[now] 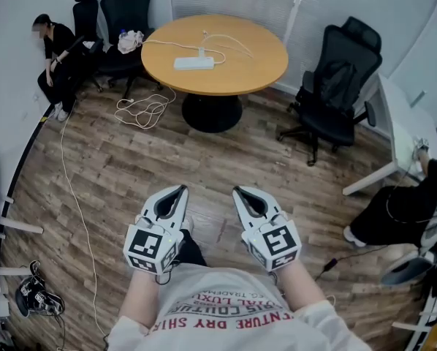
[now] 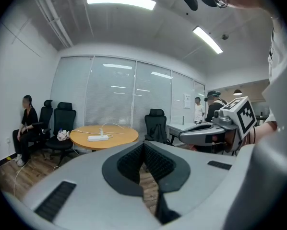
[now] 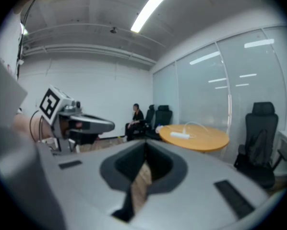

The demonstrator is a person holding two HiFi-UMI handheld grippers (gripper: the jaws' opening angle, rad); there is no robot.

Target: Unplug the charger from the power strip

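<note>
Fingers (image 2: 131, 162) shut tight with nothing between them on both the left gripper (image 1: 180, 189) and the right gripper (image 1: 237, 190), a person stands well back from the round worktop (image 1: 233, 75), the approach apparently under way and nothing yet touched. Near the worktop's middle lies the white power strip (image 1: 189, 63), with the charger (image 1: 202, 53) plugged in toward the strip's right end. The next move likely calls for closing in on the worktop, spreading one gripper's fingers around the charger, and steadying the strip with the other before pulling upward.
</note>
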